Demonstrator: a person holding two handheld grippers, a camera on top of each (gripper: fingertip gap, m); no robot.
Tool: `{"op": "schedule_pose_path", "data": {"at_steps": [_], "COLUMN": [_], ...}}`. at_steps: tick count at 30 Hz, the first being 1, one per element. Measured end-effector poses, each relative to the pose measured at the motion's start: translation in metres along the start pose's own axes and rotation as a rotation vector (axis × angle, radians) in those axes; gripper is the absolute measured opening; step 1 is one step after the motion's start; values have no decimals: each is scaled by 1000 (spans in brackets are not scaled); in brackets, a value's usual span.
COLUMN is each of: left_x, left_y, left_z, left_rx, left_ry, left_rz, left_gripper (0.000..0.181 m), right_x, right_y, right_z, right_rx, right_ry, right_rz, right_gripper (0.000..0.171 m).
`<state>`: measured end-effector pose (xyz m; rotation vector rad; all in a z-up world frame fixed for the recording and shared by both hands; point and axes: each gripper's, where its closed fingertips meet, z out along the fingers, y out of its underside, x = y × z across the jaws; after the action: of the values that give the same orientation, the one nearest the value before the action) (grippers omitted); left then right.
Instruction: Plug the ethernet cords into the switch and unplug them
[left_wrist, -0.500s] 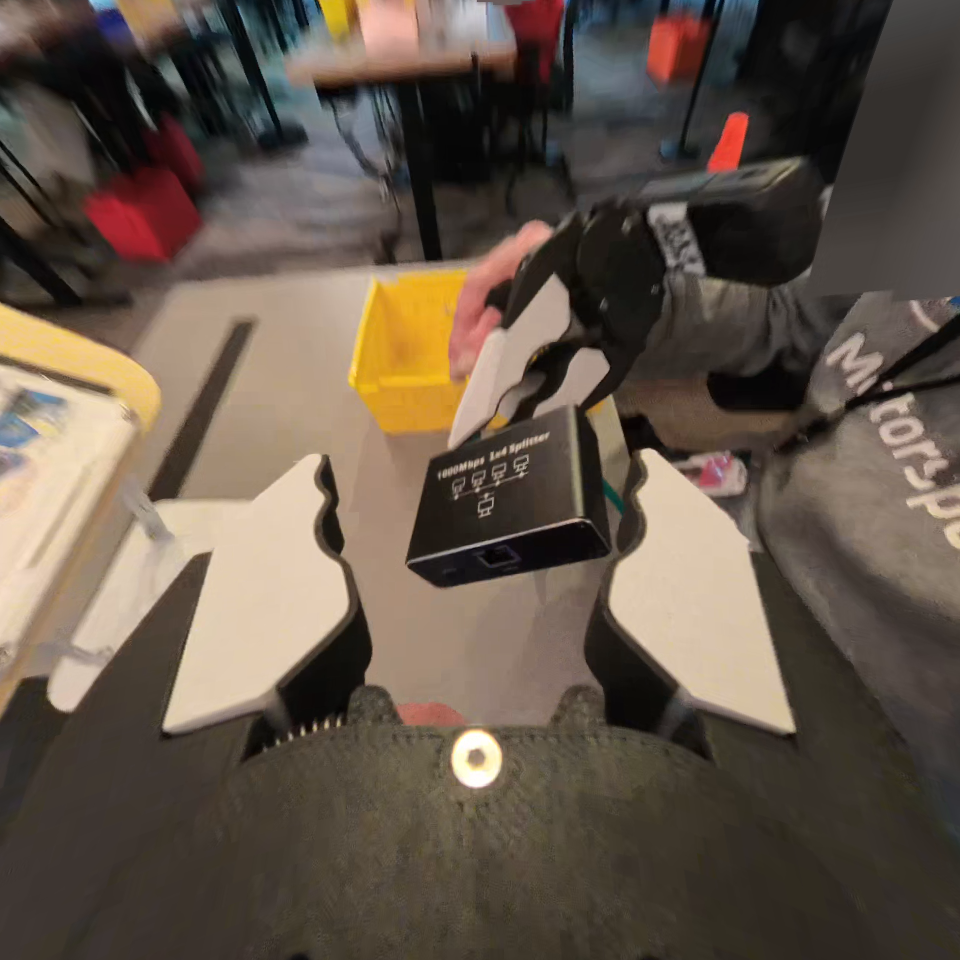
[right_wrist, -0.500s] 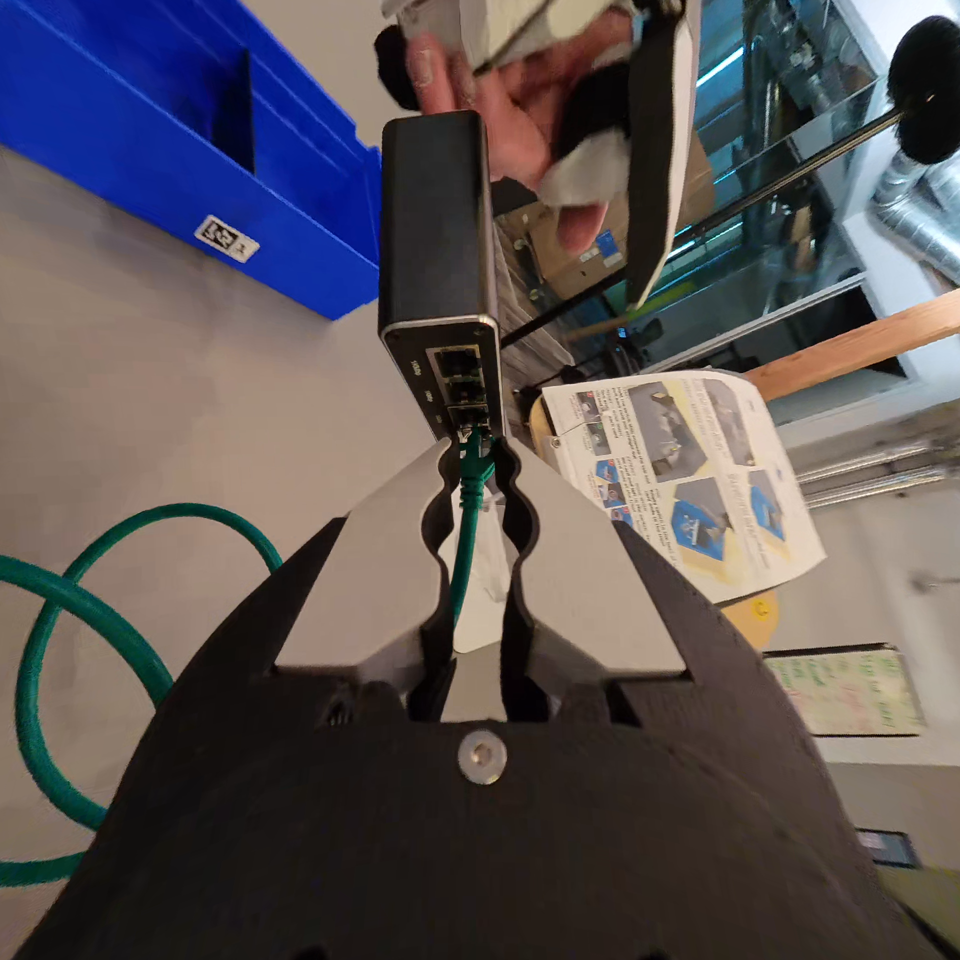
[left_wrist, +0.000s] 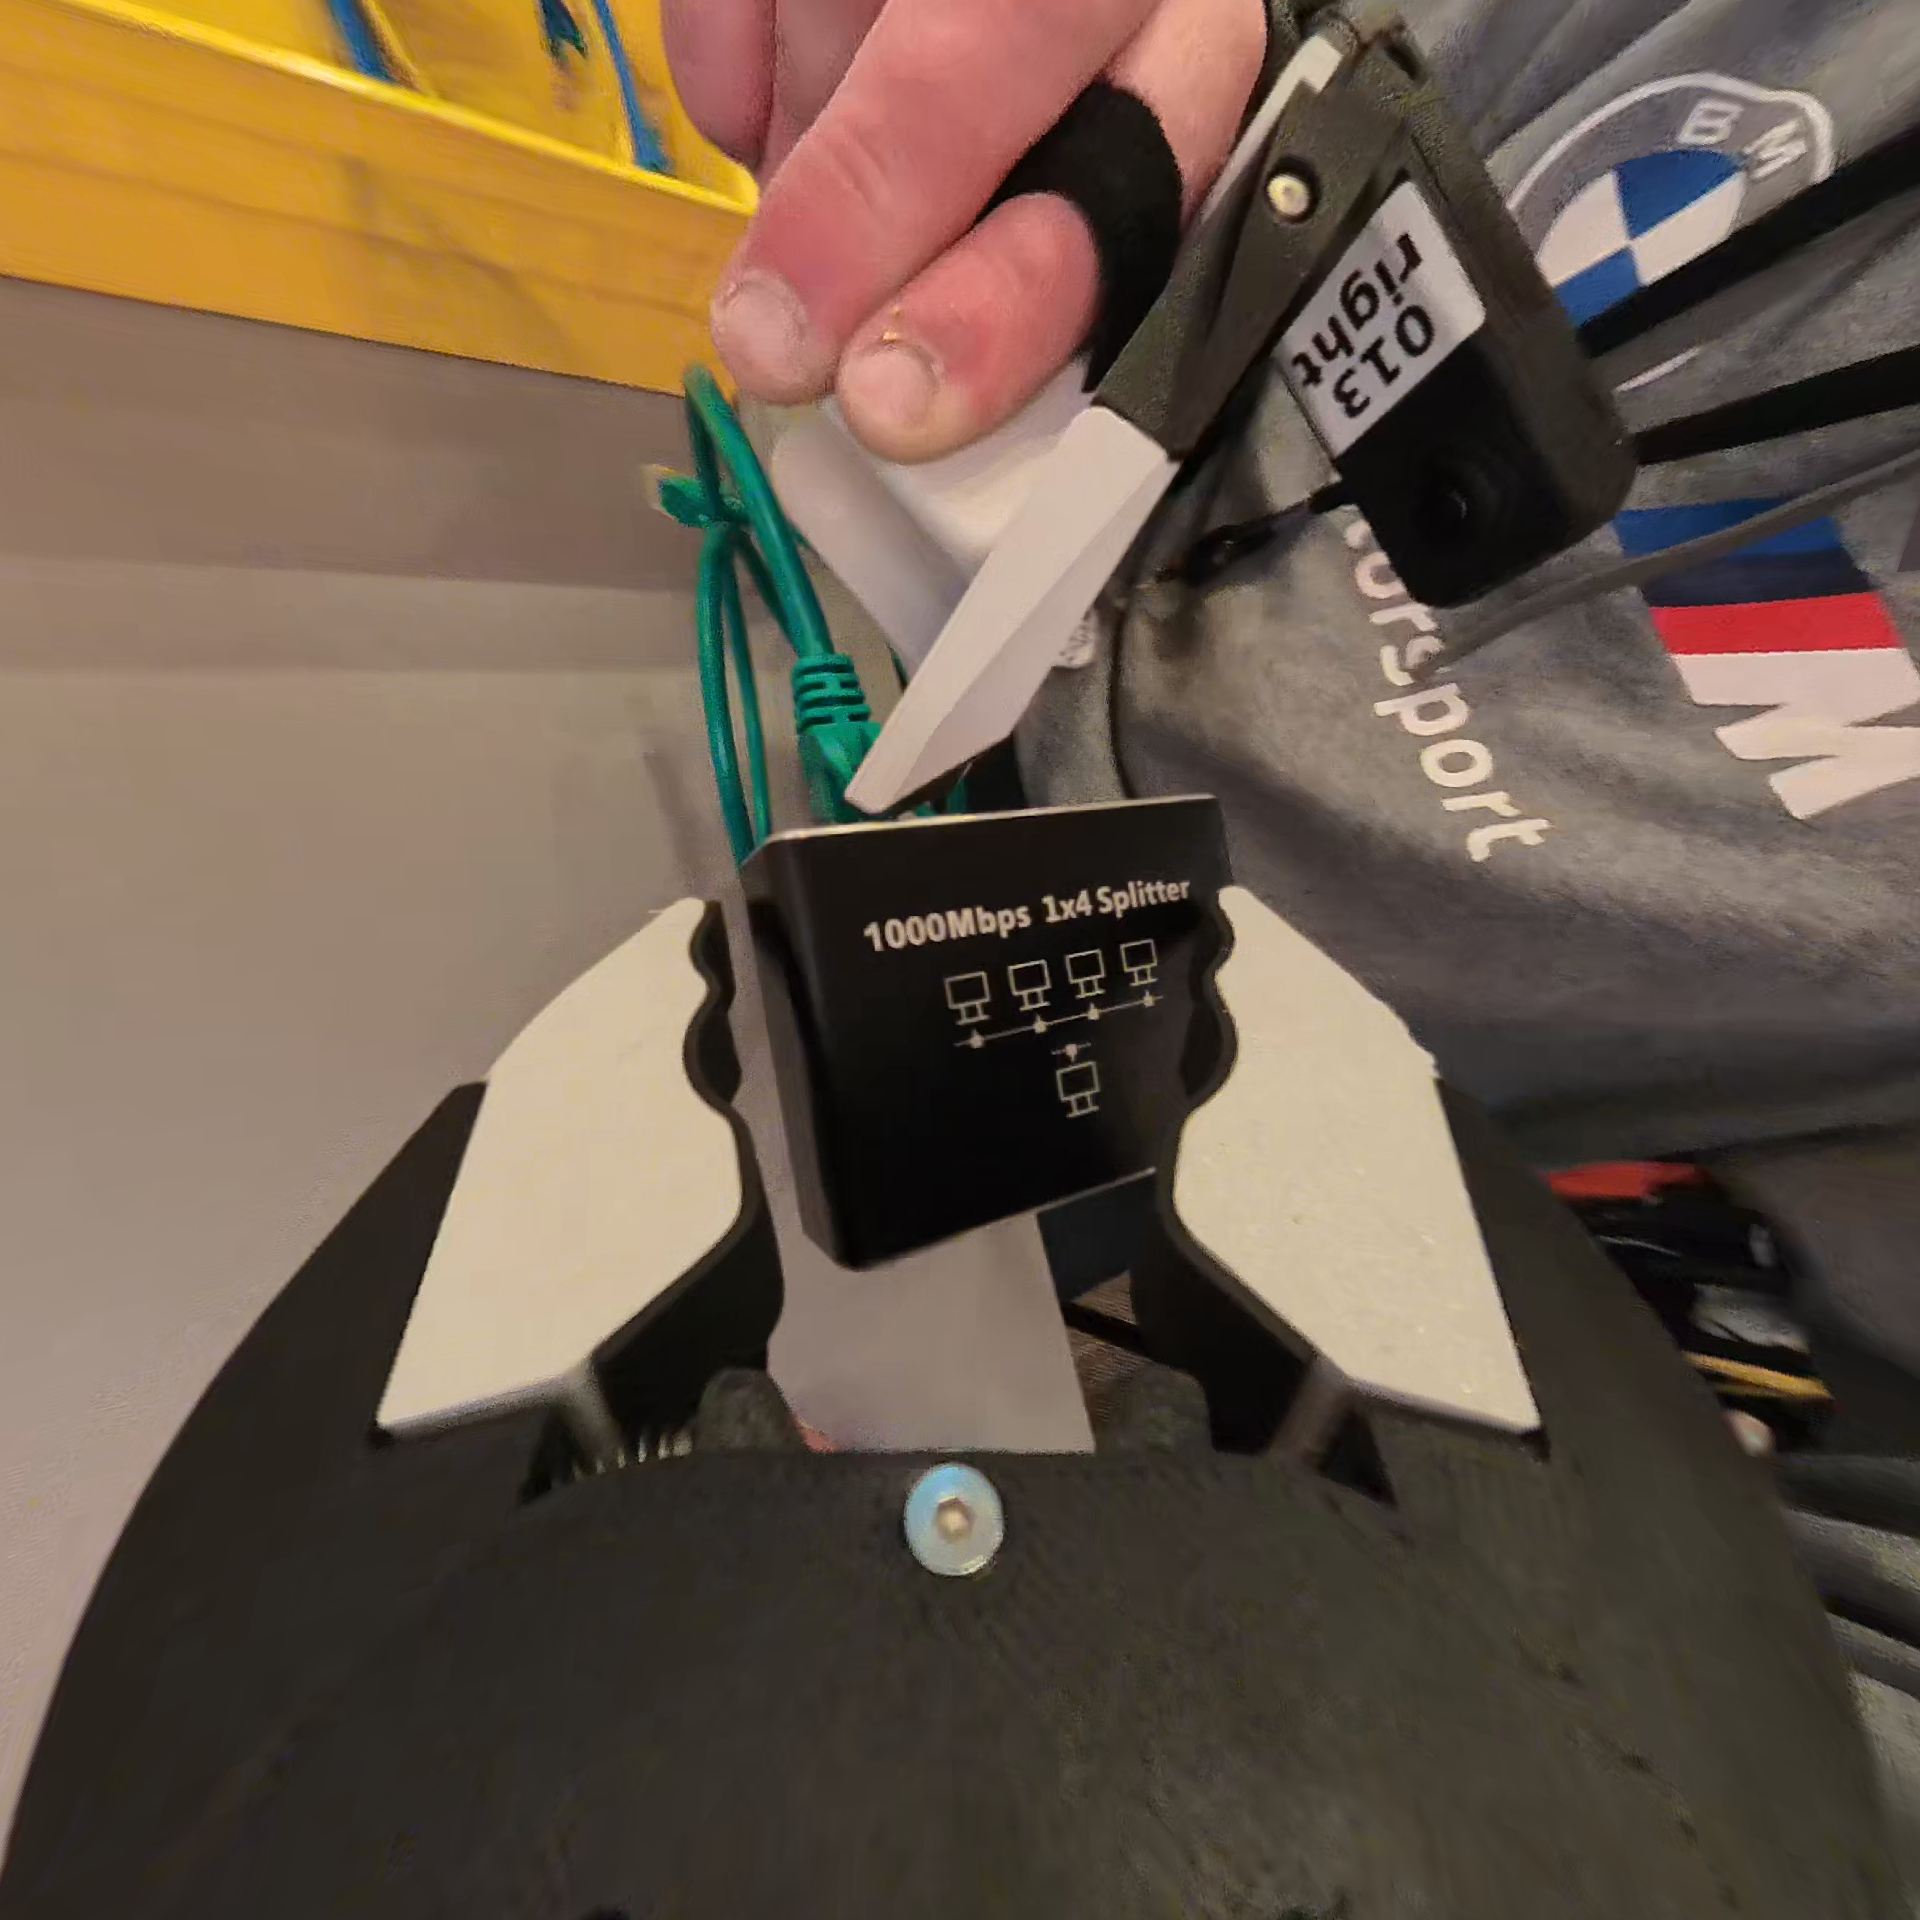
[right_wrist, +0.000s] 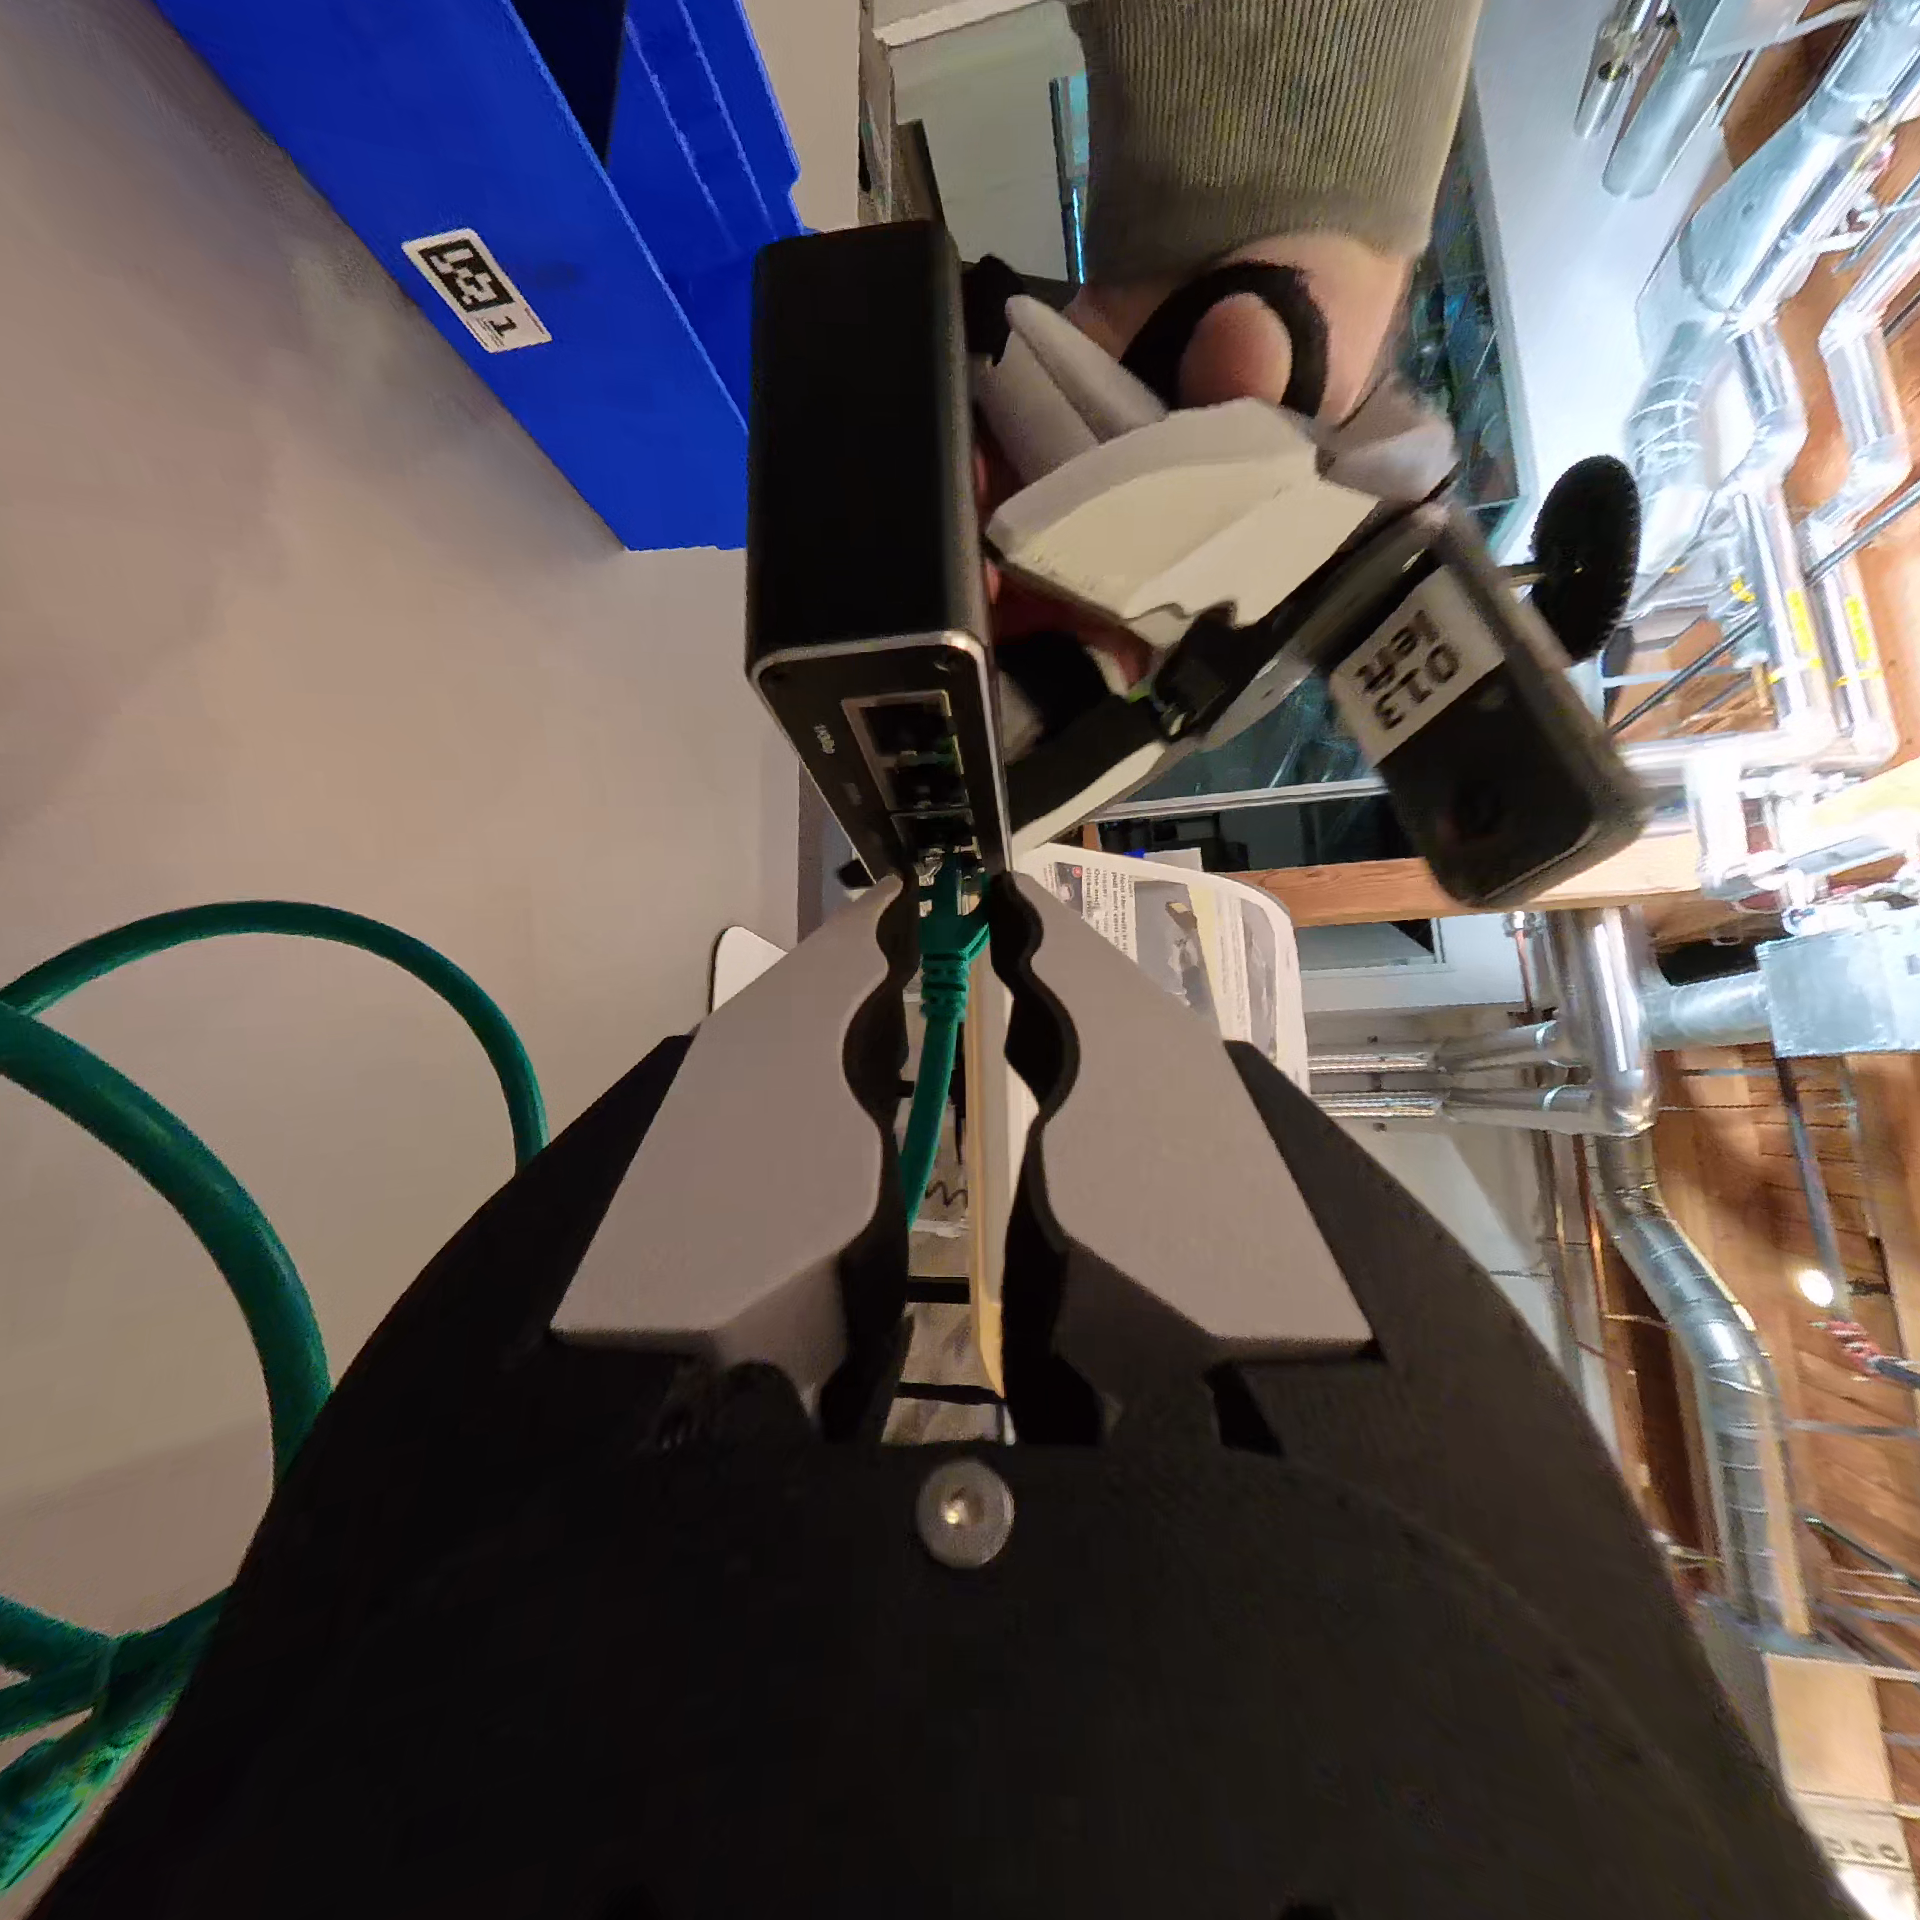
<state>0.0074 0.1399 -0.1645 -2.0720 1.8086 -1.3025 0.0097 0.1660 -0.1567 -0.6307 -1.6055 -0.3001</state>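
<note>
Left tongs (left_wrist: 966, 1029): you're clamping the black switch (left_wrist: 997, 1029) by its sides, lifted off the grey surface (left_wrist: 312, 935).
Right tongs (right_wrist: 951, 914): narrowed, pinching the green cord (right_wrist: 940, 997) behind its plug, at the switch's nearest port.
Risk: you're gripping off-axis; pushing skewed could jam the plug or twist the switch loose.

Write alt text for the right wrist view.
The right gripper has its grey fingers closed around a green cable at its plug, which sits at the bottom port of a black switch. The left gripper holds the switch from the far side, with a blue bin on the grey table behind.
</note>
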Motion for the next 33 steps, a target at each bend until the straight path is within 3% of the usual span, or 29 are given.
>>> {"op": "schedule_pose_path", "data": {"at_steps": [1,7,17,22,25,33], "left_x": [-1,6,0,-5,5,17], "left_y": [5,22,32,34,35,36], "left_z": [5,26,42,50,56,66], "left_rx": [-20,-61,-35,-20,-60,-134], "left_ry": [34,228,308,271,312,370], "left_rz": [-22,-110,-185,-152,-116,-117], "left_gripper": [84,69,37,37,49,40], "right_x": [-2,-19,-37,-44,-43,-40], "right_y": [-1,-9,-14,-14,-21,-26], "right_z": [0,-4,-7,-8,-9,-10], "right_rx": [-2,32,73,89,119,134], "right_ry": [9,14,7,1,3,29], "right_rz": [-22,-126,-184,-211,-222,-233], "right_gripper": [10,10,11,10,10,10]}}
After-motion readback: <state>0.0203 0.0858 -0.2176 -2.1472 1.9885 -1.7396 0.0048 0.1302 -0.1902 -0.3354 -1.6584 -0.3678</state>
